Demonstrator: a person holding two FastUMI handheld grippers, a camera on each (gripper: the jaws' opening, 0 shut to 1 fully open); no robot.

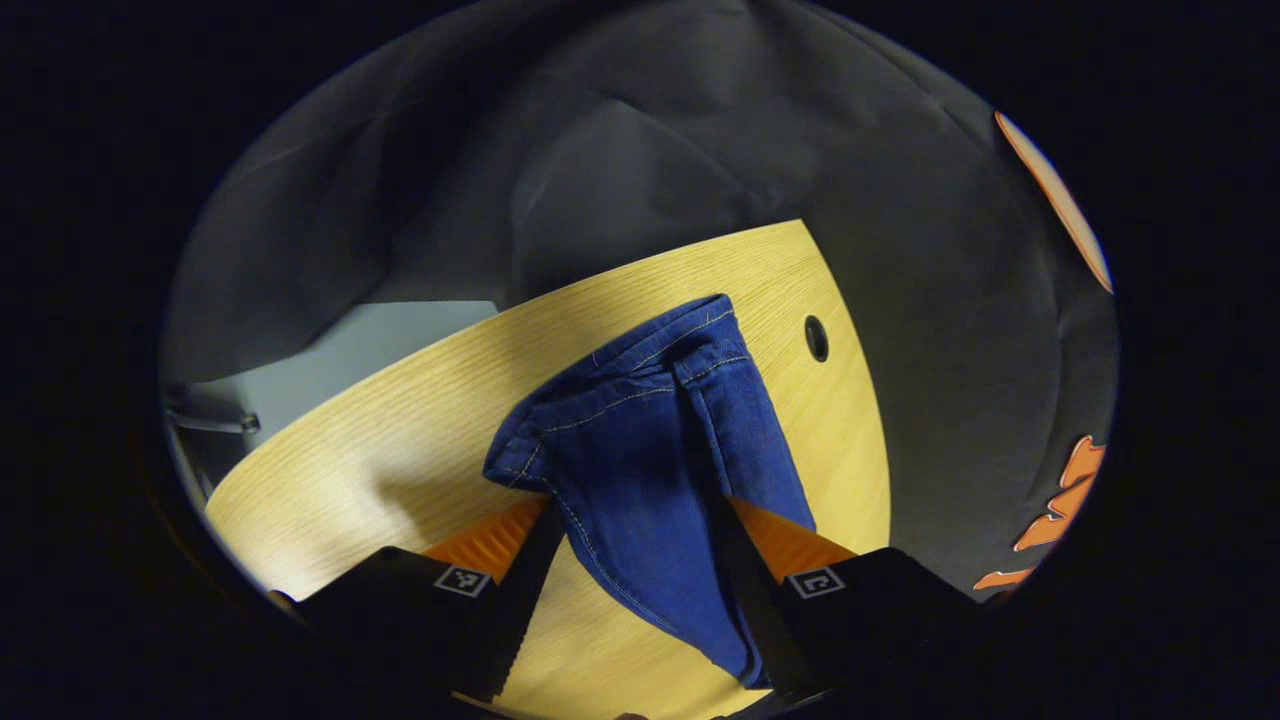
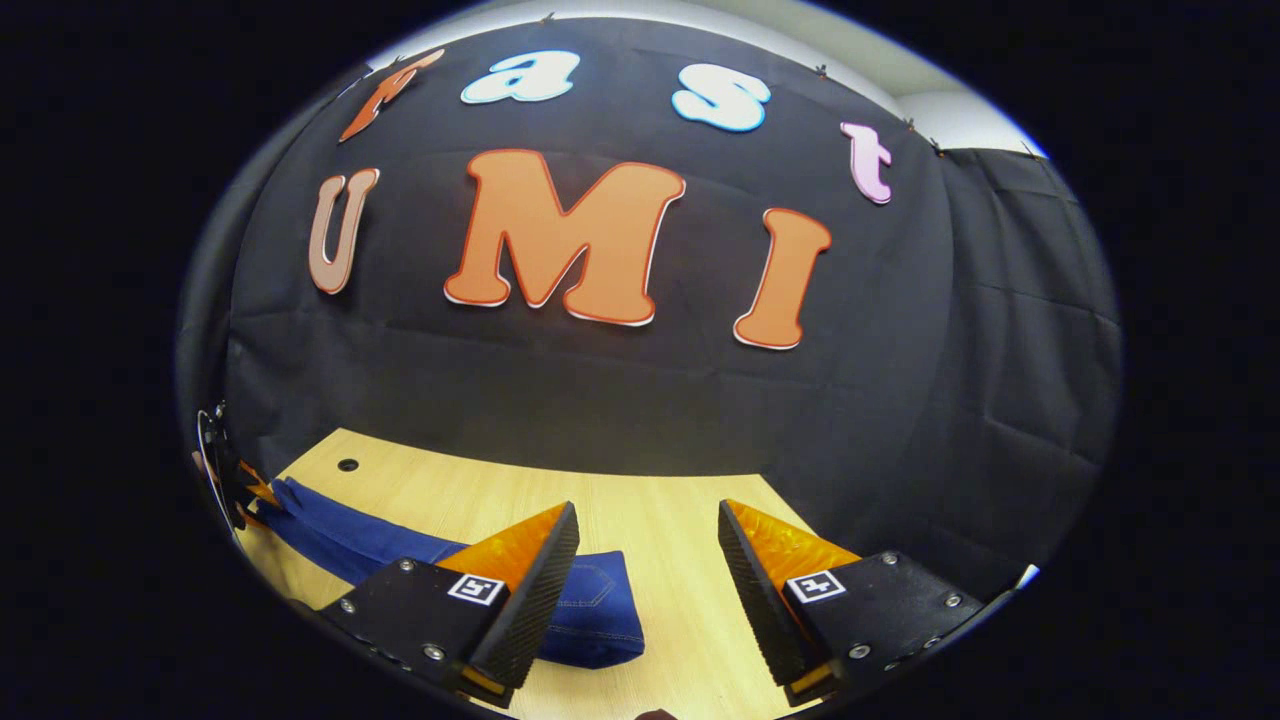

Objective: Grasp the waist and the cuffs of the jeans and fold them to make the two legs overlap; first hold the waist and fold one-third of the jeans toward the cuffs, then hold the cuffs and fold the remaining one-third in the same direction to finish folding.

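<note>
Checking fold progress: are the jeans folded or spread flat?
Folded, partly at least: in the right gripper view the jeans lie as a long doubled band on the table. How many folds, cannot tell.

Dark blue jeans (image 1: 650,450) with yellow stitching, pale yellow wood-grain table (image 1: 400,450), orange-and-black ridged fingers (image 2: 520,590)

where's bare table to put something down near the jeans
Left gripper view: bare table left of the jeans, and a narrow strip by the round hole. Right gripper view: bare wood between the right tool fingers, toward the wall. The jeans crowd the left tool.
</note>
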